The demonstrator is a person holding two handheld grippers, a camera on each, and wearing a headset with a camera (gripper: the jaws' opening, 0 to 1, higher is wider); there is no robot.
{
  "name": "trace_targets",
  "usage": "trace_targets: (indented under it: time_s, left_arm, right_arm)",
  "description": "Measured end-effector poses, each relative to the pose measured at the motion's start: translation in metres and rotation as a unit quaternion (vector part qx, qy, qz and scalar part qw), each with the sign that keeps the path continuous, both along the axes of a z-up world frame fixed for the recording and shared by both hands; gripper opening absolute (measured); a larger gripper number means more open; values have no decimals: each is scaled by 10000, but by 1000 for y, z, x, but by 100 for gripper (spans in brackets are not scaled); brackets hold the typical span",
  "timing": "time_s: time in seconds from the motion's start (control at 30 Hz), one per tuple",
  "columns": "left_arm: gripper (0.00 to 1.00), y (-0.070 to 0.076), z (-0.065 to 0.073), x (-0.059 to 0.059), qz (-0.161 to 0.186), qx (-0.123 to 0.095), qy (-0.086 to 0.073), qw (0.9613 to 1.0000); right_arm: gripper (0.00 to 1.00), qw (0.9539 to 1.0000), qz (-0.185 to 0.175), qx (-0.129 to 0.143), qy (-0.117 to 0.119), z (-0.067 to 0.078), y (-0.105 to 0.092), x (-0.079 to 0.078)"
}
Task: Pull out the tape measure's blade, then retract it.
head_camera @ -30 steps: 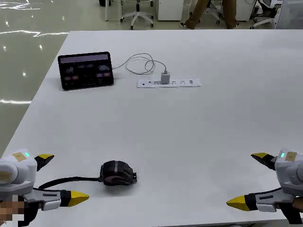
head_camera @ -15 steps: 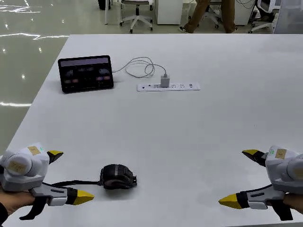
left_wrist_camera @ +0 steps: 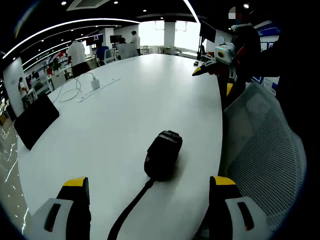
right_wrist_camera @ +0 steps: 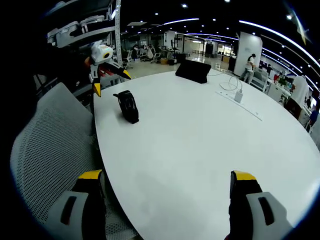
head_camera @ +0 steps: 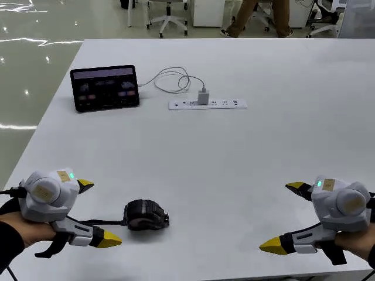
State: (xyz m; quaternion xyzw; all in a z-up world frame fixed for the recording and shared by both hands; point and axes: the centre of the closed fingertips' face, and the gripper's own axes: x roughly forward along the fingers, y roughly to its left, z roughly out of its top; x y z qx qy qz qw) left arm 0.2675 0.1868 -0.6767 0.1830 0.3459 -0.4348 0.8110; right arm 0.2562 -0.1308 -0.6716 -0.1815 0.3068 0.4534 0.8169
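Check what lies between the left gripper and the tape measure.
The black strap of the tape measure lies there, running back between the open jaws of the left gripper over bare white table, clearest in the left gripper view.

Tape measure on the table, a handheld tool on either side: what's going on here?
A person holds a tool in each hand over a white table. The left tool, jaws open, points at the black tape measure from just short of it, with the measure's wrist strap lying between its jaws. The right tool, also open, hovers far off to the other side, holding nothing. The tape measure lies ungripped, with no blade out.
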Motion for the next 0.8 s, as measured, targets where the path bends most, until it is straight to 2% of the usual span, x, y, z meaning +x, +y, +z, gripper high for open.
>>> trace_targets:
  time_s: [0.33,0.63,0.73,0.8]
  left_arm:
    - [94,-16,-5,7,-404,196,51,9990]
    - [88,-30,-6,10,-804,385,102,9960]
    - [86,-33,-8,9,-905,430,161,9948]
    - [86,-36,-11,7,-998,445,274,9936]
  right_arm:
    - [98,9997,248,-5,35,-3,18,3]
    - [95,9986,529,-14,81,-7,37,6]
    - [98,9984,565,-34,42,-9,42,9]
    - [96,9982,602,-35,55,-9,47,10]
